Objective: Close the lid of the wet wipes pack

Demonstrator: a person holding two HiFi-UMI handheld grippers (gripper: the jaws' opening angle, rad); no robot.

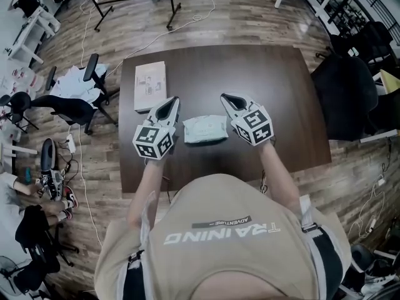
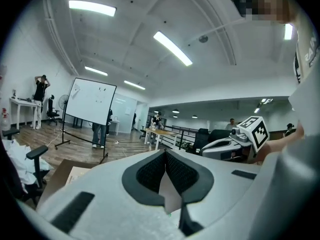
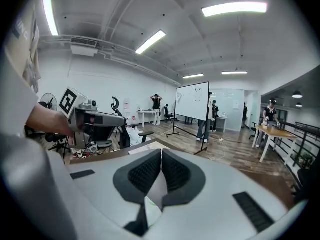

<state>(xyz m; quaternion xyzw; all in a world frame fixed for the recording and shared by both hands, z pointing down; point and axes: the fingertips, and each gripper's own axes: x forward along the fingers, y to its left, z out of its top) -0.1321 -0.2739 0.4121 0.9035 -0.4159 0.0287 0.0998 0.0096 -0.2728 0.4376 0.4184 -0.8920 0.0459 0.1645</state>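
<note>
The wet wipes pack (image 1: 204,129) is pale, soft and lies flat in the middle of the dark brown table (image 1: 281,92). I cannot tell how its lid stands. My left gripper (image 1: 169,107) is held just left of the pack, its jaws shut with nothing between them. Just right of the pack, my right gripper (image 1: 229,100) is likewise shut and empty. Both point away from me, tips a little past the pack's far edge. In the left gripper view the jaws meet at the left gripper (image 2: 165,152). The right gripper view shows the right gripper (image 3: 161,151) the same. Neither gripper view shows the pack.
A flat white box (image 1: 150,85) lies at the table's far left. An office chair (image 1: 94,74) stands off the left edge, and a black chair (image 1: 350,95) off the right. A whiteboard on a stand (image 2: 92,101) is farther out in the room.
</note>
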